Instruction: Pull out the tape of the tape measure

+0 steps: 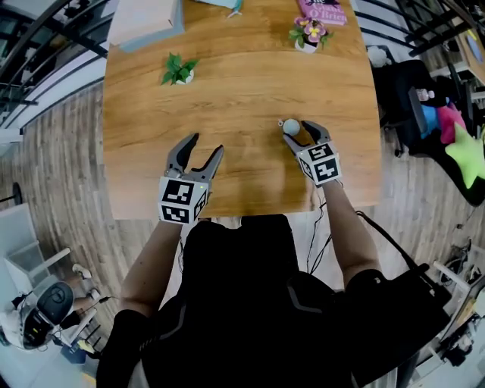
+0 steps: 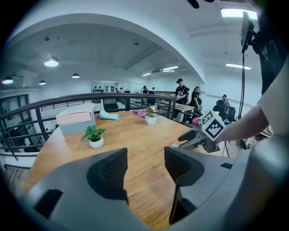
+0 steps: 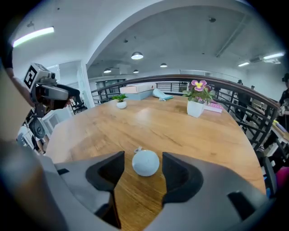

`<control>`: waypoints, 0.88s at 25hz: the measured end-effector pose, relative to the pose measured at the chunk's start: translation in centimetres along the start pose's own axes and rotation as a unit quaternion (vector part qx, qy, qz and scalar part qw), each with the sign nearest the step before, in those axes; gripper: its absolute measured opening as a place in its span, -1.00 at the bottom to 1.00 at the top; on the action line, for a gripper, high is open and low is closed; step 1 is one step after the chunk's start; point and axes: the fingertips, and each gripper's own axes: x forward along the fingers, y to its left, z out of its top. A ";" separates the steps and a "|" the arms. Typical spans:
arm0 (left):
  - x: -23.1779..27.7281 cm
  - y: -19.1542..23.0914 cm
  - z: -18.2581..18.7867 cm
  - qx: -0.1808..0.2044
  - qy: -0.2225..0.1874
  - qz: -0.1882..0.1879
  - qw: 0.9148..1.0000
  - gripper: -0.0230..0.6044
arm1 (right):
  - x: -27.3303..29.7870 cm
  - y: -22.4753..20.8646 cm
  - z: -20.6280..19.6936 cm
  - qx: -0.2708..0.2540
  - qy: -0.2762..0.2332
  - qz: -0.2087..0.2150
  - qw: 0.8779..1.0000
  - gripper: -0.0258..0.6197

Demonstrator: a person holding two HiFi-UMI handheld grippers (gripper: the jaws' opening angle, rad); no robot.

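Observation:
A small round pale-blue tape measure (image 3: 146, 163) with a little tab at its top left lies on the wooden table (image 1: 242, 91). My right gripper (image 3: 143, 168) is open with one finger on each side of it, neither touching. In the head view the tape measure (image 1: 291, 127) sits at the tips of the right gripper (image 1: 300, 133). My left gripper (image 1: 203, 146) hovers open over the near left of the table with nothing between its fingers. In the left gripper view, the open left gripper (image 2: 145, 169) faces bare wood and the right gripper (image 2: 198, 134) shows at the right.
A small green plant in a white pot (image 1: 179, 70) stands at the far left, a flowering plant in a white pot (image 1: 308, 35) at the far right. A pink-and-blue box (image 1: 145, 21) and a pink book (image 1: 323, 10) lie at the far edge. A railing (image 3: 253, 117) borders the table.

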 end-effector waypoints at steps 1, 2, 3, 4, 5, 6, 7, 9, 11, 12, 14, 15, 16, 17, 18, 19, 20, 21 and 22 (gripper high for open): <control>-0.1 -0.1 -0.3 0.000 0.003 0.000 1.000 -0.06 | 0.3 -0.2 -0.2 -0.002 0.004 -0.001 1.000 -0.08; -0.2 -0.2 -0.6 0.000 0.005 -0.001 1.000 -0.06 | 0.6 -0.3 -0.4 -0.004 0.008 -0.001 1.000 -0.08; -0.4 -0.1 -0.9 0.000 0.008 0.000 1.000 -0.06 | 0.9 -0.4 -0.6 -0.007 0.011 -0.001 1.000 -0.08; -0.5 -0.1 -1.2 0.000 0.011 0.000 1.000 -0.06 | 1.2 -0.4 -0.7 -0.011 0.014 0.000 1.000 -0.09; -0.7 0.0 -1.4 0.000 0.014 0.000 1.000 -0.06 | 1.5 -0.4 -0.8 -0.015 0.017 0.001 1.000 -0.09; -0.8 0.1 -1.6 0.000 0.017 -0.001 1.000 -0.06 | 1.8 -0.3 -1.0 -0.020 0.021 0.002 1.000 -0.10; -1.0 0.2 -1.7 0.000 0.019 -0.001 1.000 -0.06 | 2.0 -0.3 -1.3 -0.024 0.026 0.003 0.999 -0.13; -1.3 0.3 -1.8 0.000 0.020 -0.001 1.000 -0.06 | 2.3 -0.2 -1.7 -0.024 0.031 0.004 0.999 -0.15; -1.3 0.4 -1.8 0.000 0.021 0.002 1.000 -0.06 | 2.4 -0.3 -1.7 -0.015 0.026 0.004 1.000 -0.18; -1.3 0.5 -1.8 0.001 0.023 0.003 1.000 -0.06 | 2.5 -0.4 -1.6 -0.010 0.024 0.003 1.000 -0.20; -1.1 0.2 -1.9 0.004 0.025 -0.002 1.000 -0.06 | 2.6 -0.6 -1.5 -0.005 0.023 -0.001 1.000 -0.23; -1.0 0.0 -1.8 0.004 0.024 -0.007 1.000 -0.06 | 2.7 -0.6 -1.6 -0.005 0.024 -0.003 1.000 -0.23; -1.1 -0.2 -1.7 0.003 0.022 -0.012 1.000 -0.06 | 2.7 -0.6 -1.7 -0.004 0.027 -0.005 1.000 -0.23; -1.2 -0.3 -1.6 0.002 0.020 -0.015 1.000 -0.06 | 2.6 -0.6 -1.8 -0.003 0.031 -0.007 0.999 -0.23; -1.3 -0.3 -1.5 0.003 0.019 -0.018 1.000 -0.06 | 2.6 -0.5 -1.7 -0.001 0.033 -0.009 0.999 -0.23; -1.4 -0.2 -1.3 0.006 0.019 -0.019 1.000 -0.06 | 2.4 -0.4 -1.5 0.002 0.033 -0.010 0.999 -0.23; -1.6 -0.1 -1.1 0.010 0.019 -0.021 1.000 -0.06 | 2.2 -0.3 -1.1 0.008 0.029 -0.010 0.999 -0.23; -1.7 0.0 -0.9 0.013 0.018 -0.025 0.999 -0.06 | 1.8 -0.1 -0.6 0.018 0.023 -0.008 1.000 -0.23; -1.9 0.2 -0.8 0.014 0.017 -0.029 0.999 -0.06 | 1.4 0.1 0.1 0.028 0.016 -0.006 0.999 -0.23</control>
